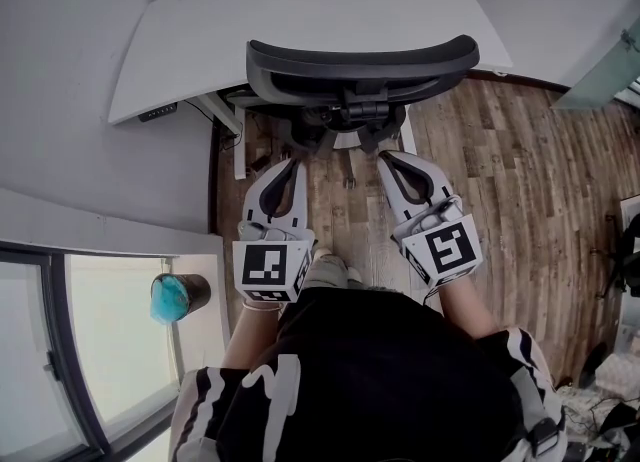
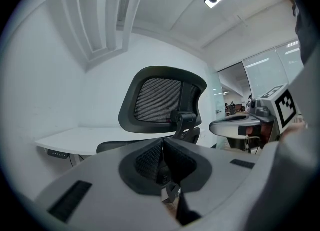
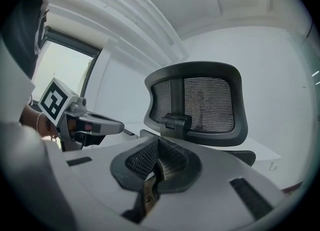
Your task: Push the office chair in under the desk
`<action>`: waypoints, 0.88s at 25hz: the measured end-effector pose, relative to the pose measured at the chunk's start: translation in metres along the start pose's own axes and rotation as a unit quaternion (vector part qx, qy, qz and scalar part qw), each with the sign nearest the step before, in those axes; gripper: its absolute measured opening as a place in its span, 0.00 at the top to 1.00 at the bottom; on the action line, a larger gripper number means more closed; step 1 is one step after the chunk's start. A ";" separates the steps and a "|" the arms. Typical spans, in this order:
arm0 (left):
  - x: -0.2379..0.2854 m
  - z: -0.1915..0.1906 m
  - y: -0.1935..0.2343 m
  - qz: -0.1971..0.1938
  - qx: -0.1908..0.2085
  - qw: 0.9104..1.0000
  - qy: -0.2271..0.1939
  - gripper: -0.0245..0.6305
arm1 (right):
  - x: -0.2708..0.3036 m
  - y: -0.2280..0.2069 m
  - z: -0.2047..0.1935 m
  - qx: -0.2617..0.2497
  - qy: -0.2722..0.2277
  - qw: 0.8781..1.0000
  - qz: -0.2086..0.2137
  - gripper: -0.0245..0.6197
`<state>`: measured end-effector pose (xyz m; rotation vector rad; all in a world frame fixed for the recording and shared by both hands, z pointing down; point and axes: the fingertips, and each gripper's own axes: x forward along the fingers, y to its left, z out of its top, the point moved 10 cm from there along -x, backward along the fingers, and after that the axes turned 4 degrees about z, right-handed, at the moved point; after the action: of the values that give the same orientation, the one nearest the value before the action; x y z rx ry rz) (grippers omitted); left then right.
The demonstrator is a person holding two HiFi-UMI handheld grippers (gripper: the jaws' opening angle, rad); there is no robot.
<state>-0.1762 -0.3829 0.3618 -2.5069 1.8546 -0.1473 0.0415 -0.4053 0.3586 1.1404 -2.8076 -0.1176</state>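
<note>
To my left the plain white wall (image 1: 60, 70) crowds the curved white desk top (image 1: 300, 20), so there's little room that side. My left gripper (image 1: 292, 164) has its jaws pressed together on nothing. It sits just short of the black mesh-backed office chair (image 1: 360, 58), which stands at the desk's near edge. My right gripper (image 1: 391, 158) is likewise closed and empty. I'd plant both tips evenly on the backrest and push straight. The brown wooden plank floor (image 1: 500, 180) lies open on the right.
</note>
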 end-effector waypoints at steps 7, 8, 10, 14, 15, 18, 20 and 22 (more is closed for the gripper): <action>0.004 0.001 -0.002 -0.009 0.003 1.000 0.000 0.94 | 0.003 -0.002 0.000 -0.001 0.002 1.000 0.002 0.95; 0.005 0.001 -0.002 -0.010 0.004 1.000 0.000 0.94 | 0.002 -0.002 0.000 -0.001 0.002 1.000 0.002 0.95; 0.005 0.001 -0.002 -0.010 0.004 1.000 0.001 0.94 | 0.002 -0.002 -0.002 -0.001 0.001 1.000 0.002 0.95; 0.006 0.000 -0.003 -0.013 0.002 1.000 0.001 0.94 | 0.001 -0.002 -0.001 -0.002 0.006 1.000 -0.003 0.95; 0.006 0.000 -0.004 -0.012 0.001 1.000 0.001 0.94 | 0.000 -0.003 -0.001 -0.001 0.007 1.000 -0.004 0.95; 0.006 -0.001 -0.004 -0.012 0.000 1.000 0.000 0.94 | -0.001 -0.003 -0.001 -0.001 0.007 1.000 -0.006 0.95; 0.006 -0.001 -0.004 -0.012 0.000 1.000 0.001 0.94 | -0.001 -0.003 -0.001 -0.002 0.007 1.000 -0.008 0.95; 0.006 -0.001 -0.005 -0.011 -0.001 1.000 0.002 0.94 | -0.002 -0.003 -0.002 0.000 0.007 1.000 -0.010 0.95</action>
<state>-0.1701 -0.3871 0.3638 -2.5310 1.8284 -0.1517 0.0454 -0.4063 0.3600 1.1643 -2.7846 -0.1121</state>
